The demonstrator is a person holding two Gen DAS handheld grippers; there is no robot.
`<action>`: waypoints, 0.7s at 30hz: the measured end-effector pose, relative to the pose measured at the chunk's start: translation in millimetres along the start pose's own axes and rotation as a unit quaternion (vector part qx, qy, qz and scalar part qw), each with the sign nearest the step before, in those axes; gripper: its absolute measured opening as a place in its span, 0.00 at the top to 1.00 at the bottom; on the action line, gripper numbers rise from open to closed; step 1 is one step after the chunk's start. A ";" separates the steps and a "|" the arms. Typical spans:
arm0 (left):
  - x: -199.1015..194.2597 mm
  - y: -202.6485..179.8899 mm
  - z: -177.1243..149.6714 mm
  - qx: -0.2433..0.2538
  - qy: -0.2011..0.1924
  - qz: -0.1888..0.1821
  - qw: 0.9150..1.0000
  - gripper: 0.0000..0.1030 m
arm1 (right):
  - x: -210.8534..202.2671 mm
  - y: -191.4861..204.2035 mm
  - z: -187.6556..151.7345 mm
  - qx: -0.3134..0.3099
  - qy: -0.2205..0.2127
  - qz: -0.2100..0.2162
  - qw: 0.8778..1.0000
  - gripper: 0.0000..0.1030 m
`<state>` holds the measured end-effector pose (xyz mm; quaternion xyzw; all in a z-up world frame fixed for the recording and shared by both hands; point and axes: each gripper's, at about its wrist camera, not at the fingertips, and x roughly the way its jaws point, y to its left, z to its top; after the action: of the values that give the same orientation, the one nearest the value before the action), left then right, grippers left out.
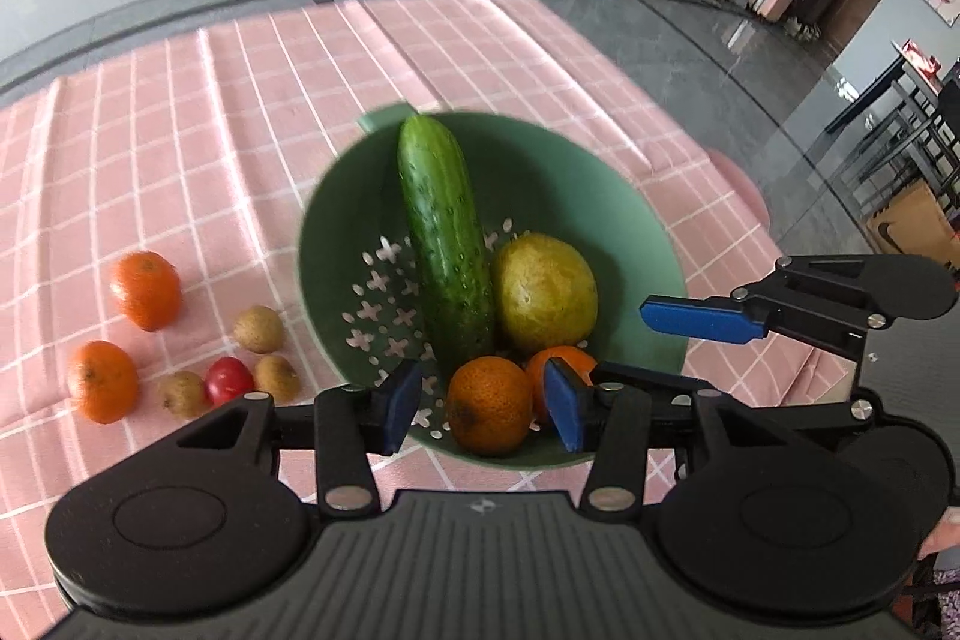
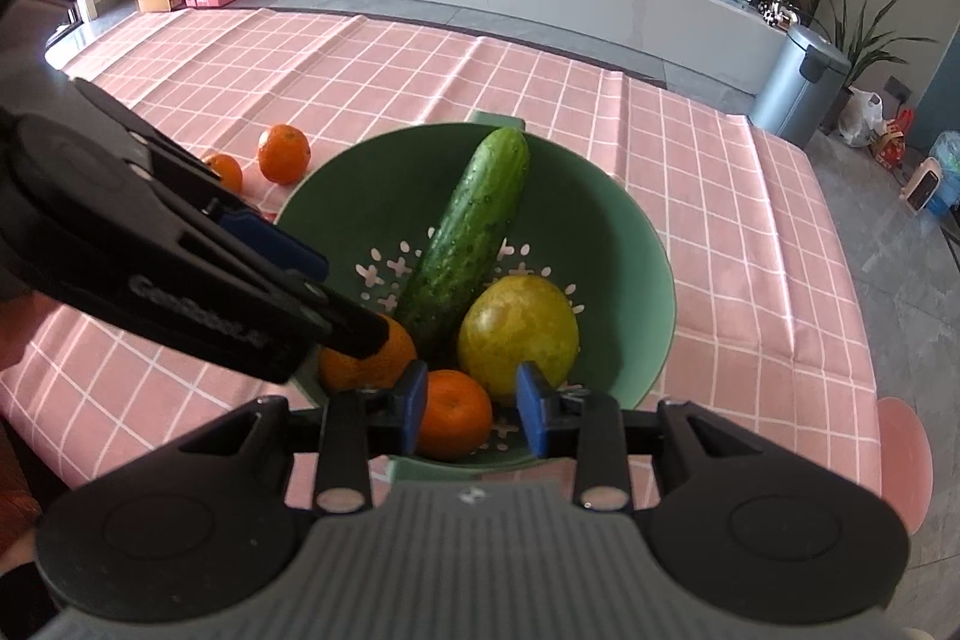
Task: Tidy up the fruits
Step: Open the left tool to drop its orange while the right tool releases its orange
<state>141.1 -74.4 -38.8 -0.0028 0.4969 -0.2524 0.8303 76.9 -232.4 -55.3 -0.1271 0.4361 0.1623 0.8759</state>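
The left gripper (image 1: 483, 409) hangs open over the two tangerines at the near rim of the green colander (image 1: 336, 196); the right gripper (image 2: 471, 415) also stands open, its pads clear of the near tangerine (image 2: 453, 421). More tangerines (image 1: 144, 289) lie on the desk (image 1: 180, 100) to the left. Light, round and soft-skinned, each looks best pinched gently across its middle.

A pink checked tablecloth (image 1: 180, 130) carries a green colander (image 1: 336, 232), tangerines (image 1: 146, 290) and small fruits (image 1: 258, 328).

Matt green plastic colander (image 1: 630, 220), bumpy cucumber (image 1: 444, 244), checked cloth (image 1: 180, 148) w/ creases.
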 end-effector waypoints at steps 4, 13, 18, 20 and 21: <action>-27.5 1.9 -4.0 0.003 -0.033 0.025 0.999 0.46 | -15.6 2.3 3.7 0.031 -0.022 0.004 0.999 0.66; -81.2 20.4 -25.1 0.004 -0.105 0.108 0.989 0.46 | -37.9 36.5 6.0 0.104 -0.089 0.032 0.990 0.65; -88.1 48.1 -42.4 -0.038 -0.116 0.143 0.982 0.46 | -27.0 72.1 12.2 0.113 -0.101 0.054 0.987 0.65; -89.1 60.5 -47.9 -0.055 -0.112 0.148 0.981 0.46 | -19.7 88.5 16.8 0.096 -0.100 0.063 0.988 0.65; -91.1 66.6 -50.3 -0.065 -0.113 0.147 0.980 0.46 | -15.5 96.1 19.6 0.085 -0.100 0.063 0.989 0.65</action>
<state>92.8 34.6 -6.2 -0.0119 0.4099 -0.0927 0.9073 44.3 -139.9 -39.1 -0.0078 0.3661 0.1919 0.9105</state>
